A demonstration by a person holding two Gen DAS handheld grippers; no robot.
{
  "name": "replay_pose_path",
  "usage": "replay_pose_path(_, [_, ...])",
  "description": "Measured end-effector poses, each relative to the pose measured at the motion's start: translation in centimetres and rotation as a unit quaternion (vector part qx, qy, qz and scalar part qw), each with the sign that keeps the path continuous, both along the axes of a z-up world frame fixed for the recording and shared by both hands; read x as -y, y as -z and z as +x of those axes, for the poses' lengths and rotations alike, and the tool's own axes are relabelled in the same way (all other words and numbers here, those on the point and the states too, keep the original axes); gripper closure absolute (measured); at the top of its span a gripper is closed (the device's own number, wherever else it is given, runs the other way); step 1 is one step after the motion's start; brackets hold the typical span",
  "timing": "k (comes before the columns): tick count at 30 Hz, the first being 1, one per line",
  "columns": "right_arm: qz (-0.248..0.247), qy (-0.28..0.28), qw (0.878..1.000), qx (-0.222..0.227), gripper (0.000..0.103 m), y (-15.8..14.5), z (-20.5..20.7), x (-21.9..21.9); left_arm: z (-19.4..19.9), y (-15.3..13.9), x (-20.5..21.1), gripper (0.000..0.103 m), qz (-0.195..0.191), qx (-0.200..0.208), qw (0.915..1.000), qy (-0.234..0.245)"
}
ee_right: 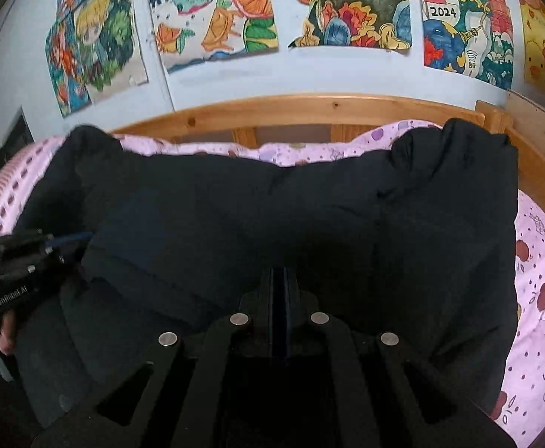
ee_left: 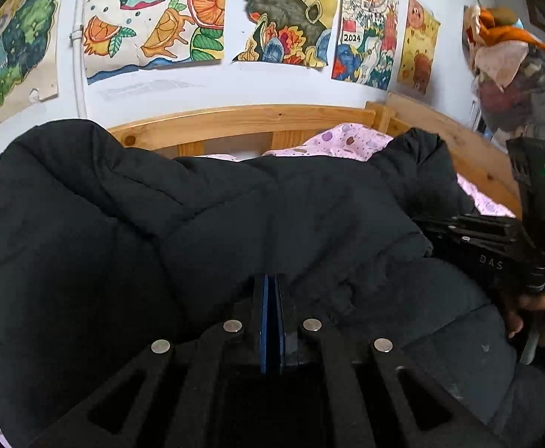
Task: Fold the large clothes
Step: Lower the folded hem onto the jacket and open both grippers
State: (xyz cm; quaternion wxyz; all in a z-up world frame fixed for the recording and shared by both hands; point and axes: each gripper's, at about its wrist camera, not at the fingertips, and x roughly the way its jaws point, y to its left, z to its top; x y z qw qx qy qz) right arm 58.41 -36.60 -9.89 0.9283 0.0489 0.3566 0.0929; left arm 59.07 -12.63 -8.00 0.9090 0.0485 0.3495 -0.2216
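Observation:
A large black padded coat [ee_left: 197, 224] lies spread across the bed and fills most of both views [ee_right: 272, 216]. My left gripper [ee_left: 271, 280] is shut, its blue pads pressed together on the coat's near edge. My right gripper [ee_right: 282, 272] is shut on the coat's near edge too. The right gripper also shows at the right of the left wrist view [ee_left: 432, 235], its tips buried in the coat. The left gripper shows at the left of the right wrist view [ee_right: 85, 237], blue pads against the cloth.
The bed has a pink patterned sheet [ee_right: 541, 291] and a wooden frame [ee_right: 309, 108] at the far side and right. Drawings [ee_left: 153, 18] hang on the white wall behind. Clothes [ee_left: 507, 59] hang at the far right.

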Motion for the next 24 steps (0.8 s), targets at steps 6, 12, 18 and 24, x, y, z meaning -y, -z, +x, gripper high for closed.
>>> replay_pose_path(6, [0.055, 0.010, 0.998, 0.015, 0.067, -2.0, -2.4, 1.6, -1.5, -1.7, -1.6, 0.087, -0.059, -0.013, 0.9979, -0.022])
replay_pose_path(12, [0.035, 0.017, 0.998, 0.056, 0.041, -5.6, -6.0, 1.1, -4.3, -5.1, -3.2, 0.030, -0.091, 0.020, 0.9938, -0.061])
replay_pose_path(18, [0.017, 0.021, 0.996, 0.090, 0.027, -9.8, -9.7, 0.5, -8.0, -9.2, -4.1, 0.010, -0.099, 0.058, 0.9892, -0.091])
replay_pose_path(24, [-0.016, 0.024, 0.993, 0.118, 0.002, -13.9, -14.8, -1.3, -13.1, -13.2, -4.2, 0.000, -0.065, 0.099, 0.9885, -0.094])
